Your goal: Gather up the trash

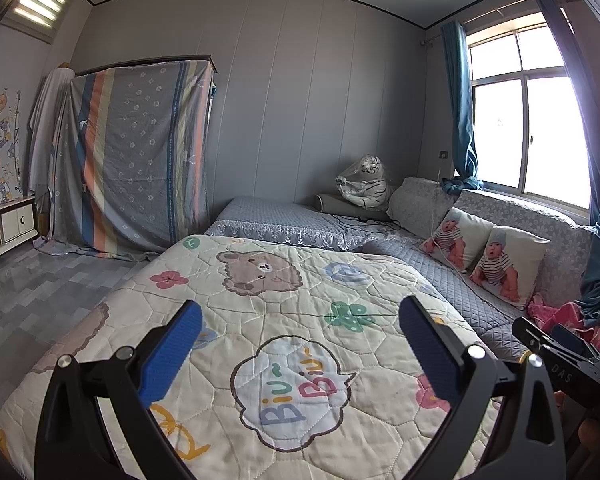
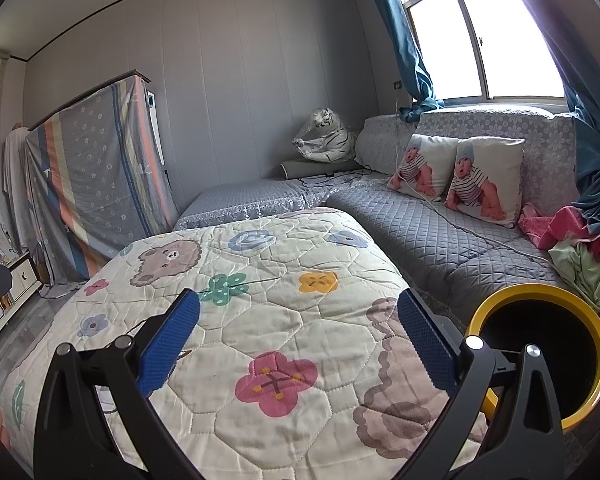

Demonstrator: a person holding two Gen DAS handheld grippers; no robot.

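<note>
Blue-padded left gripper (image 1: 300, 344) and right gripper (image 2: 298, 340) hang spread and empty above the cream quilted cartoon blanket (image 2: 284, 280). The yellow-rimmed black bin (image 2: 540, 292) waits at four o'clock, presumably for trash; none is visible.

Black tool (image 1: 300, 344) frames, blue textured pads (image 1: 172, 354), silver screws

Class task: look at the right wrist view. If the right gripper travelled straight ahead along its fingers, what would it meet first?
Most likely the cartoon-print quilt, which fills the gap ahead of the open right gripper. The yellow-rimmed bin sits off to its right. Depth is unclear.
</note>
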